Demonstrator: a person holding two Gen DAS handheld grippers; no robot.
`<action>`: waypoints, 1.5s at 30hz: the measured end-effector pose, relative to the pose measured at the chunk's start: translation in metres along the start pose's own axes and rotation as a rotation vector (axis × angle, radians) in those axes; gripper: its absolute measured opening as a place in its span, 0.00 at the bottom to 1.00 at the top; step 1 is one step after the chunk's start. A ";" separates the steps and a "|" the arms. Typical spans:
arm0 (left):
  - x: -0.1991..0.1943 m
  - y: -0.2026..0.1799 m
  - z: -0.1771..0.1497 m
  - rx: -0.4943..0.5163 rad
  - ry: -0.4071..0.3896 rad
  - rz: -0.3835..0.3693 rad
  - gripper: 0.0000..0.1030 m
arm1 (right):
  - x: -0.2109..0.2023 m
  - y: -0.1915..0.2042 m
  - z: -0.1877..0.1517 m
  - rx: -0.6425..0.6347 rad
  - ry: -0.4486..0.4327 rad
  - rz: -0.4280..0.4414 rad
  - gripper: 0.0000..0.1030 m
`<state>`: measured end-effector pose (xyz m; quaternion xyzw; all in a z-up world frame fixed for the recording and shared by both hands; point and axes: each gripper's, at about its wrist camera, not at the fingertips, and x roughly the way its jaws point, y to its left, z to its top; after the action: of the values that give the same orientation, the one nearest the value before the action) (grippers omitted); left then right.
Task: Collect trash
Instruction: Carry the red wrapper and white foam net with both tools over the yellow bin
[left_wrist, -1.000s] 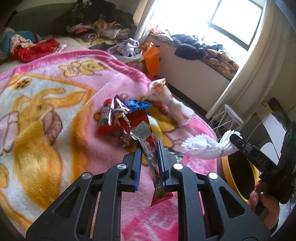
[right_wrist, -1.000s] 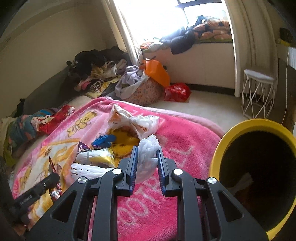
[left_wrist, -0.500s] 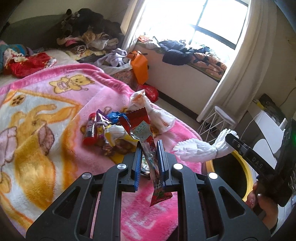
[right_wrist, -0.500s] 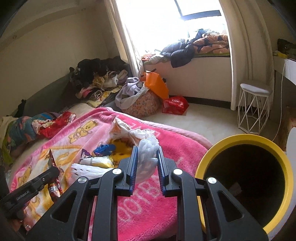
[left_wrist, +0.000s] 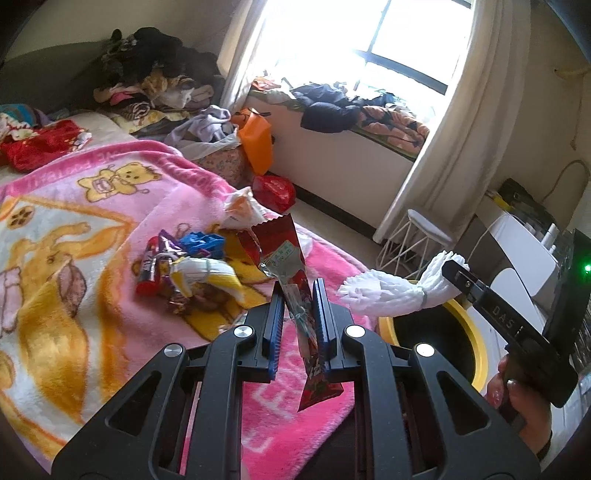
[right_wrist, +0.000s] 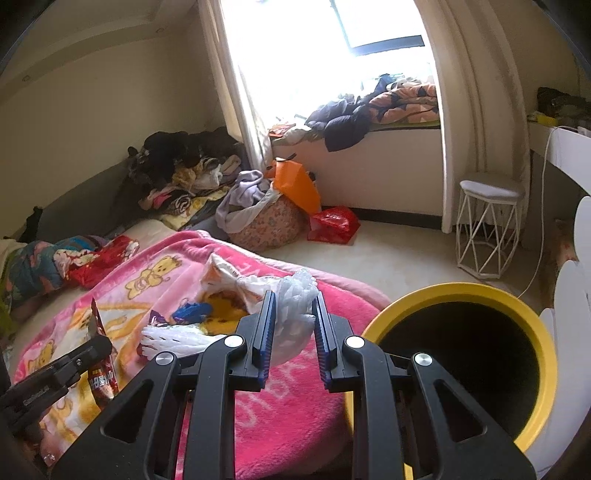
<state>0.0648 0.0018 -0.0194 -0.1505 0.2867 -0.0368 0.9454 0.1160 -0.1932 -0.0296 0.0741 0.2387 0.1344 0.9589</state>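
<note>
My left gripper (left_wrist: 298, 314) is clamped on a red snack wrapper (left_wrist: 291, 266) and my right gripper (right_wrist: 292, 325) on white foam netting (right_wrist: 295, 314), both lifted off the pink blanket's (right_wrist: 295, 406) edge beside the yellow bin (right_wrist: 461, 291), so each can drop in.

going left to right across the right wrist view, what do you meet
red snack wrapper in the left gripper → blue wrapper on the pink blanket → white foam netting in the right gripper → yellow-rimmed bin
</note>
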 end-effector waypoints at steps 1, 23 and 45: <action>0.000 -0.003 0.000 0.003 0.000 -0.005 0.11 | -0.002 -0.003 0.001 0.002 -0.005 -0.007 0.19; 0.018 -0.063 -0.007 0.094 0.023 -0.103 0.11 | -0.035 -0.054 0.003 0.045 -0.086 -0.164 0.19; 0.047 -0.118 -0.023 0.210 0.042 -0.199 0.11 | -0.035 -0.122 -0.006 0.117 -0.093 -0.407 0.19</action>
<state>0.0937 -0.1240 -0.0264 -0.0778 0.2846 -0.1633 0.9414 0.1099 -0.3188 -0.0449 0.0861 0.2117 -0.0797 0.9703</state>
